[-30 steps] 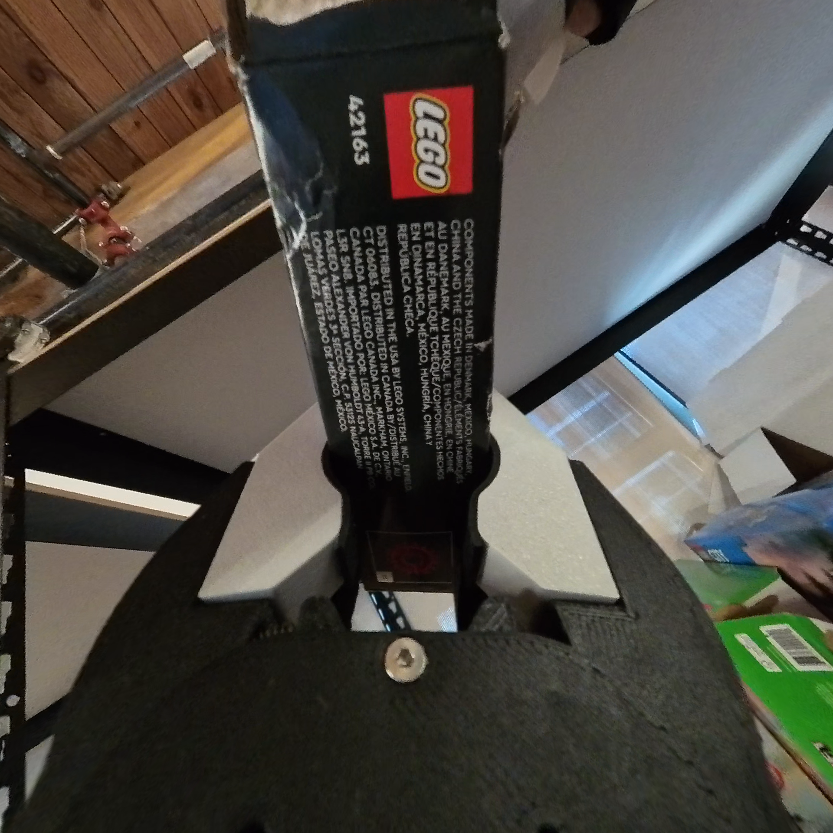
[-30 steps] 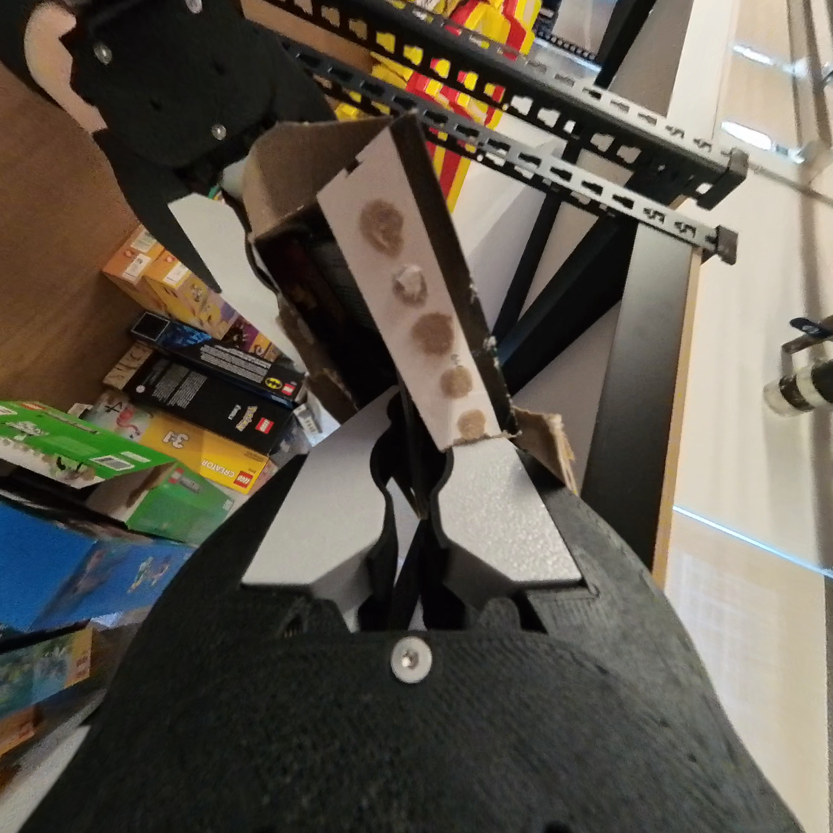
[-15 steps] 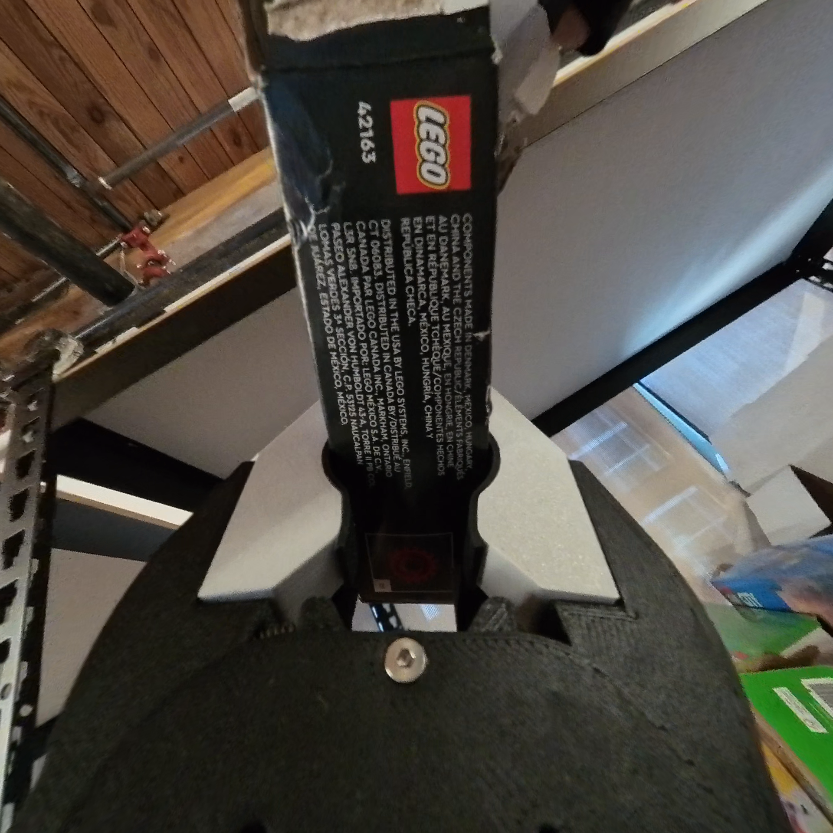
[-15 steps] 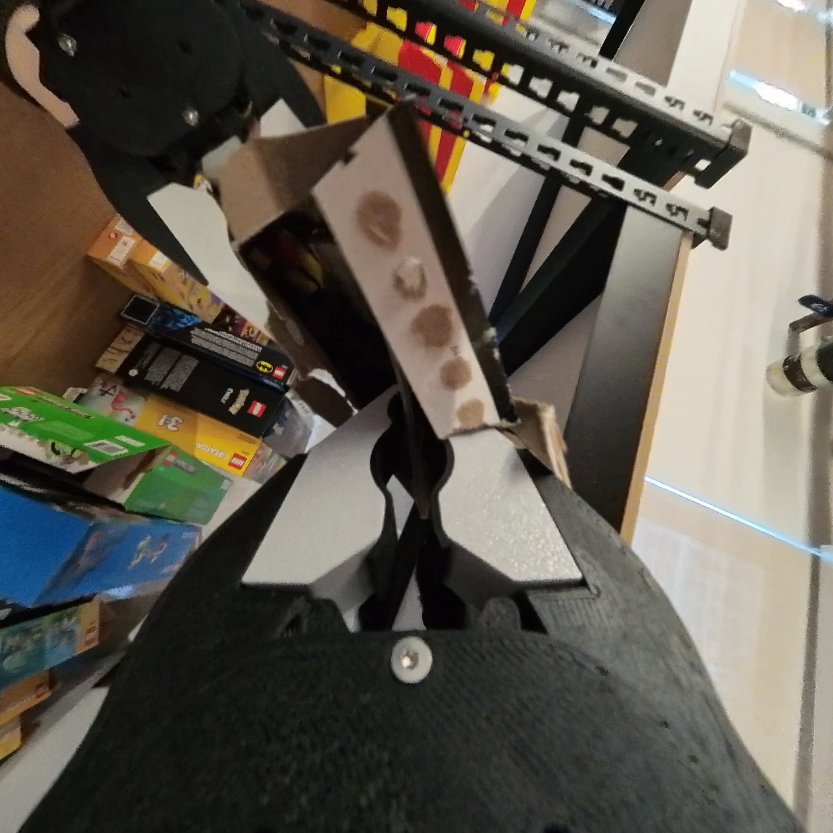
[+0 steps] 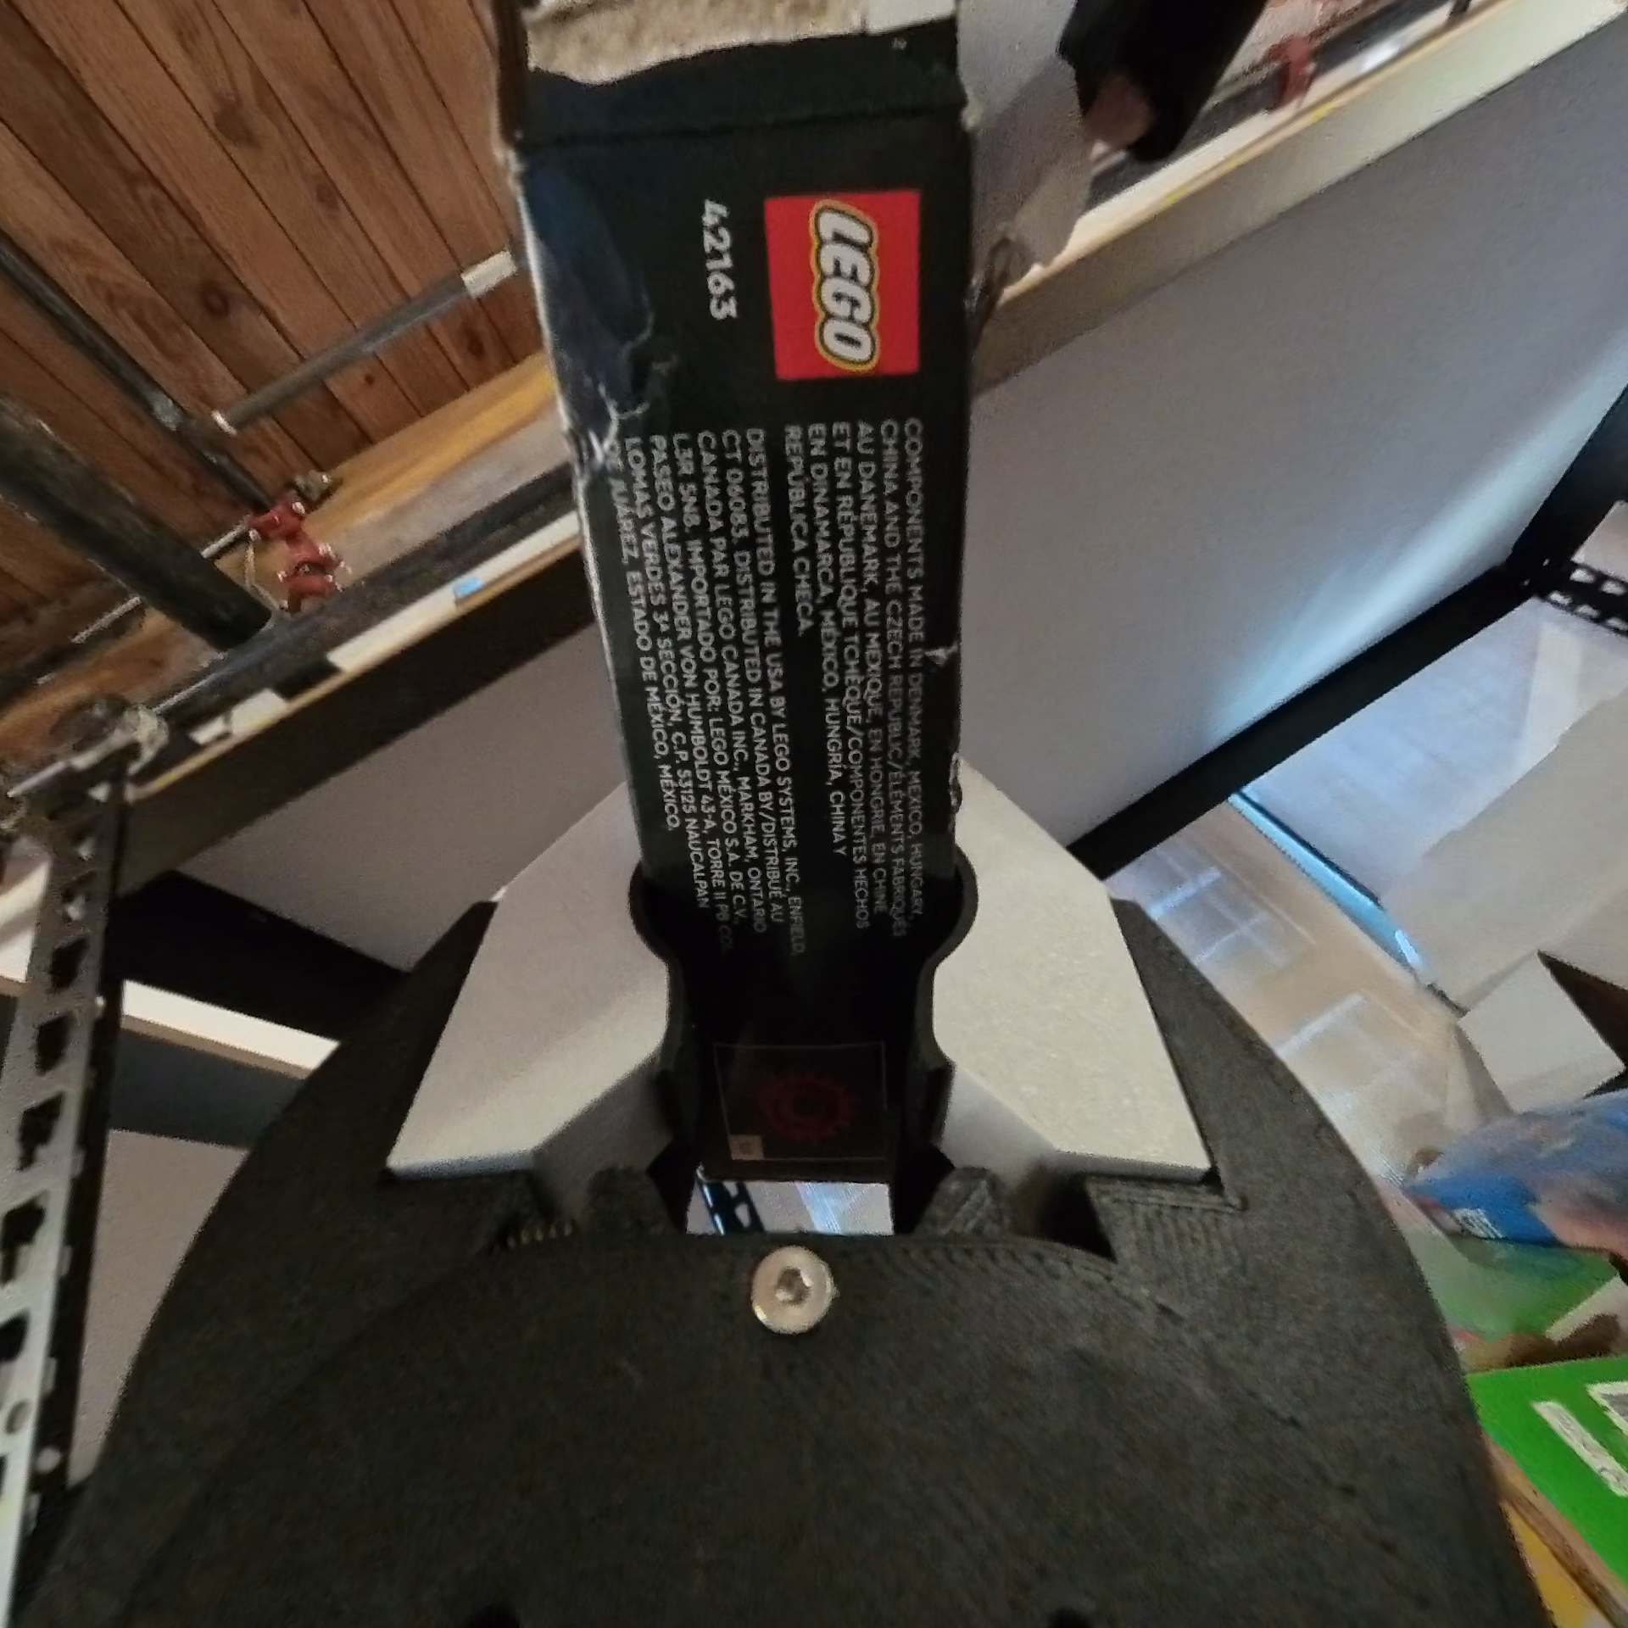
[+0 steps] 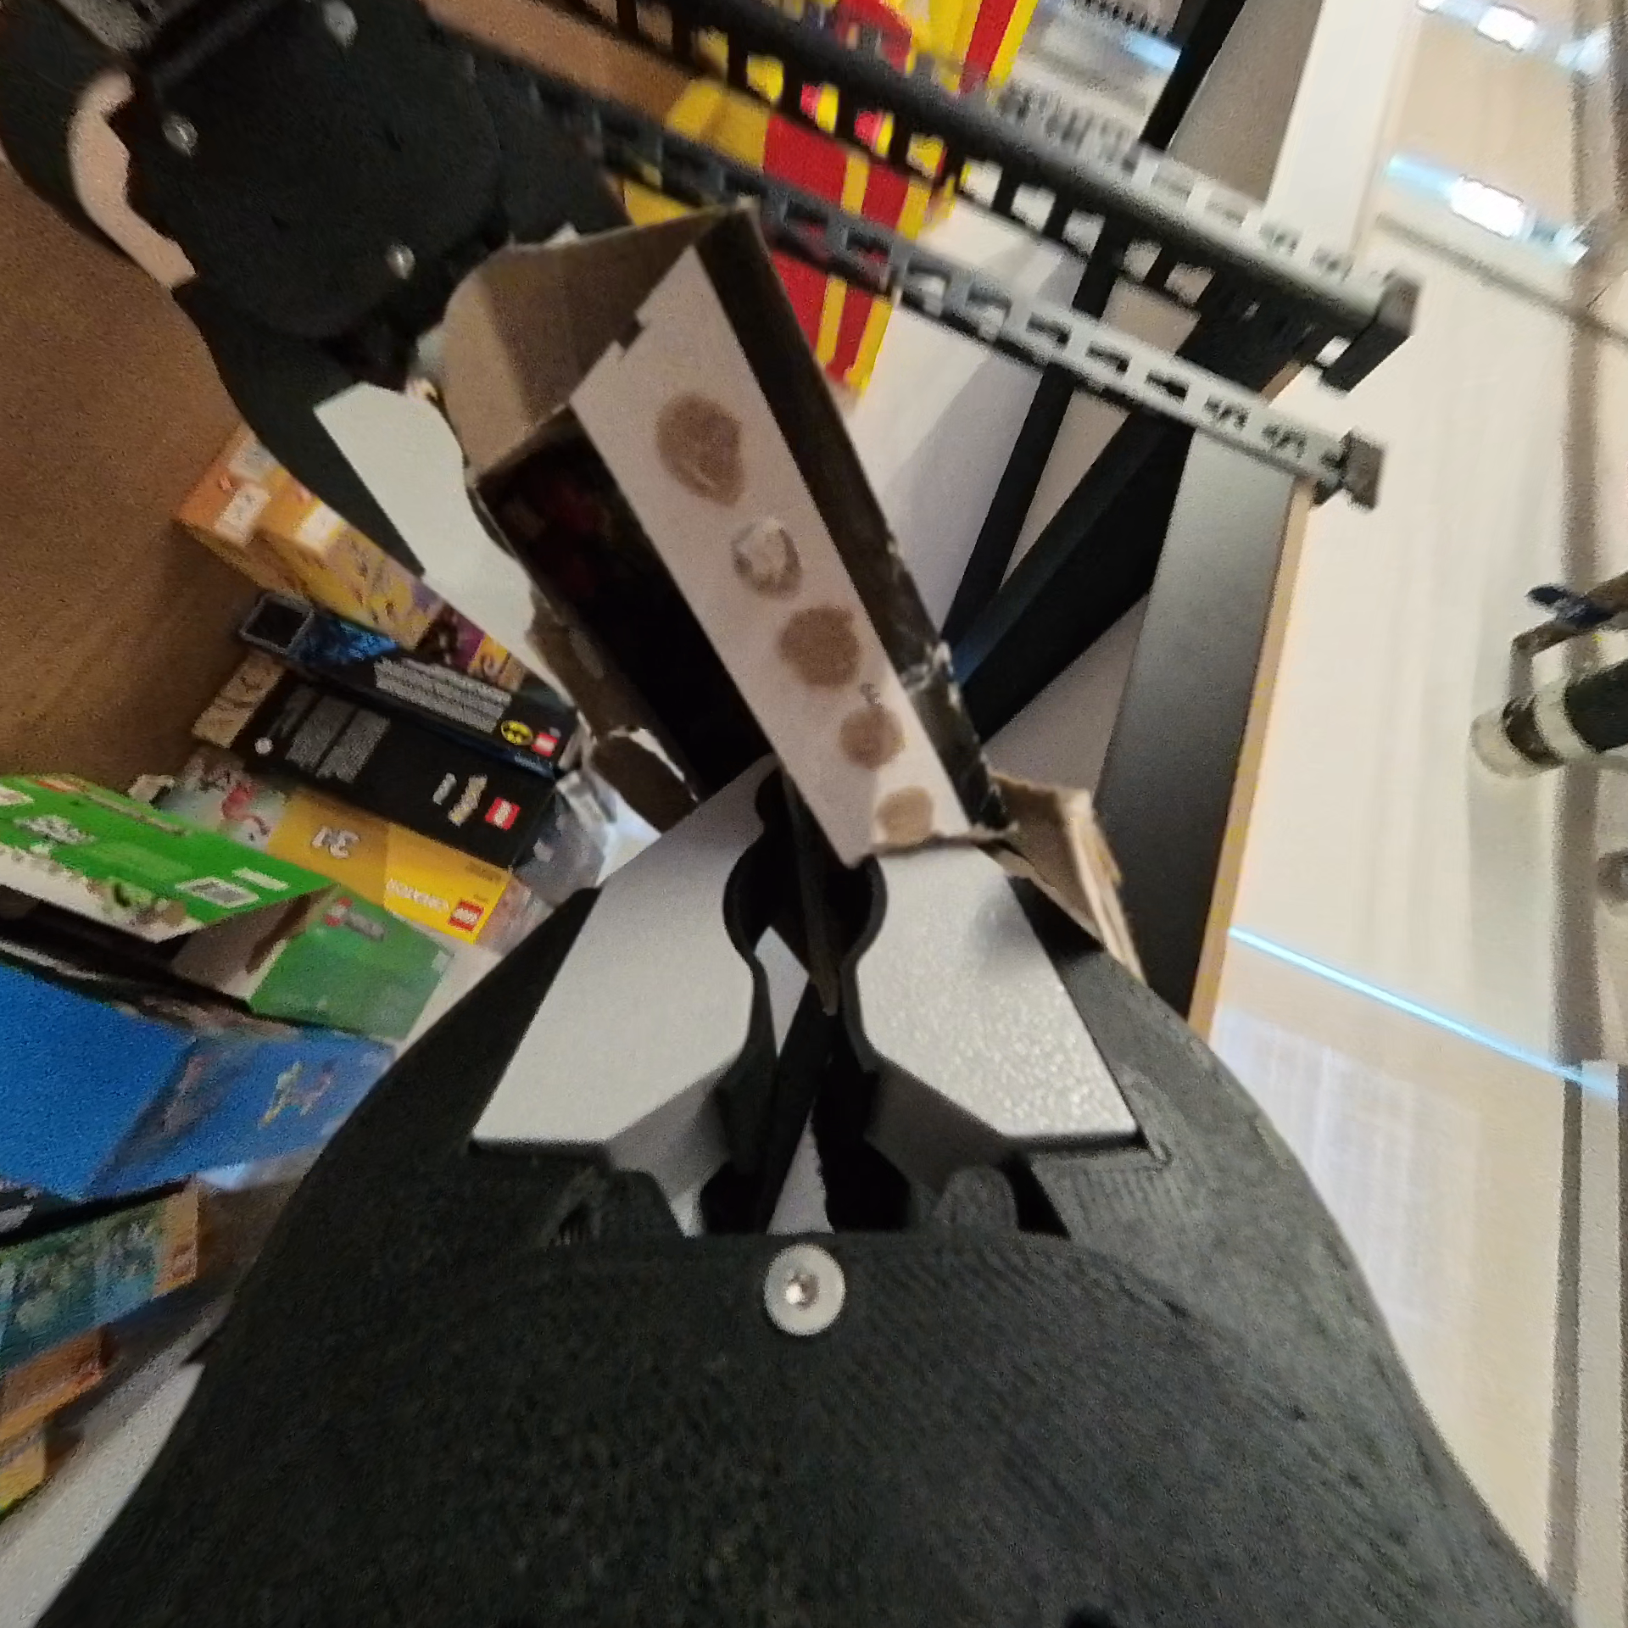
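Note:
A long black toy box [image 5: 766, 529] with a red logo square stands between my left gripper's [image 5: 802, 837] grey fingers [image 5: 564, 969], and both pads press on its narrow sides. In the right wrist view the same box [image 6: 617, 617] is open at its end, with a dark inside and a white flap with brown glue spots [image 6: 775, 617]. My right gripper [image 6: 815, 881] is shut on the thin cardboard edge at the foot of that flap. My left gripper also shows in the right wrist view [image 6: 291, 203], at the top left on the box's far end.
Toy boxes are stacked at the left: black ones [image 6: 396, 749], a yellow one [image 6: 396, 872], a green one [image 6: 159, 863] and a blue one [image 6: 132, 1084]. A black perforated shelf rail [image 6: 1057, 264] crosses above. A shelf upright [image 5: 44, 1057] stands at the left. My right fingertips sit around 7 cm from my left ones.
Both grippers and the box have shifted together a little, so the shelf and the stacked boxes slide in both views. Both grasps stay the same.

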### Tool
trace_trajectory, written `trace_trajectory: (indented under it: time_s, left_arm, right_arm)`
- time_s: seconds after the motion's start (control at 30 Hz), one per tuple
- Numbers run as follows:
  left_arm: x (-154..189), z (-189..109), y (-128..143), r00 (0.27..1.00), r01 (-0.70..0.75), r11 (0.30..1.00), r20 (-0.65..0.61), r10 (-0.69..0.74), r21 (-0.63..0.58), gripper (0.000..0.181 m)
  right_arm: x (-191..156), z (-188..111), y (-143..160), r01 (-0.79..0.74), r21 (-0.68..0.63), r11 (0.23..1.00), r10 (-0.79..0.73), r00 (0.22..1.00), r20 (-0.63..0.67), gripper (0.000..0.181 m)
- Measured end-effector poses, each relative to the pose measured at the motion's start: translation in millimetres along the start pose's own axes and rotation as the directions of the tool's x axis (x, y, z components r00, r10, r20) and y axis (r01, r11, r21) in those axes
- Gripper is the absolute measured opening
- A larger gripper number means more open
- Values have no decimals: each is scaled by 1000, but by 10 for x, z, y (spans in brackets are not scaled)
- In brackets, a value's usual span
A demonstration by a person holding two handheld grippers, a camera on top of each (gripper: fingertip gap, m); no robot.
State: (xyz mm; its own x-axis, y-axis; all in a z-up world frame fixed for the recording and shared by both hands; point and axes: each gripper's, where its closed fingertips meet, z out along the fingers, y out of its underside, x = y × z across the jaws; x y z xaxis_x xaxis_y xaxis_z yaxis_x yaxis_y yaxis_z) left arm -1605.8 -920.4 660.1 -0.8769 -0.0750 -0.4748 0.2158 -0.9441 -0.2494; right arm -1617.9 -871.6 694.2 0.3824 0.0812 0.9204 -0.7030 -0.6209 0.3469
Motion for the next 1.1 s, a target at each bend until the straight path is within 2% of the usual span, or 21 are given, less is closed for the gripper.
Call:
trace_trajectory:
  time_s: [0.07, 0.17, 0.27, 0.37, 0.47, 0.63, 0.73, 0.83, 0.9, 1.0, 1.1]
  left_arm:
    - [30, -37, -77, 1000, -11, 1000, -3, 11, 25, 52]
    - [54, -7, 98, 1000, -6, 1000, -13, 6, -27, 52]
    - [55, -84, -70, 1000, 3, 1000, -6, -3, 26, 51]
    - [55, -27, 122, 1000, -3, 999, -17, 3, -32, 52]
    - [55, -62, 29, 1000, 23, 1000, -17, -23, -5, 51]
    - [62, -78, 109, 996, 84, 996, -17, -85, -34, 51]
    - [87, -92, 105, 994, 109, 993, -28, -110, -42, 51]
    - [172, -61, 120, 980, 172, 982, -85, -178, -72, 52]
    - [189, -65, 118, 969, 213, 974, -110, -221, -77, 52]
    - [216, -87, 136, 971, 184, 978, -134, -195, -95, 52]
    - [271, -90, 101, 966, 188, 977, -161, -202, -99, 52]
  right_arm:
    - [-6, -30, -48, -40, 41, 998, 38, 999, 26, 1]
    - [-64, 104, 82, -40, -36, 999, 42, 998, 54, 2]
    - [-60, -27, -82, -45, 53, 998, 43, 998, 38, 0]
    - [-77, 111, 71, -43, -38, 998, 45, 998, 54, 2]
    - [-106, 42, -63, -4, 33, 999, 3, 999, 44, 2]
    - [-189, 132, 57, 68, -43, 997, -63, 992, 107, 2]
    - [-160, 117, 125, 88, -97, 991, -78, 992, 98, 2]
    - [-194, 159, 167, 83, -135, 987, -60, 985, 165, 2]
    - [-247, 152, 116, 86, -106, 991, -59, 971, 232, 2]
    - [-164, 124, 229, 166, -210, 963, -117, 967, 227, 2]
    - [-116, 77, 198, 201, -246, 948, -141, 961, 239, 2]
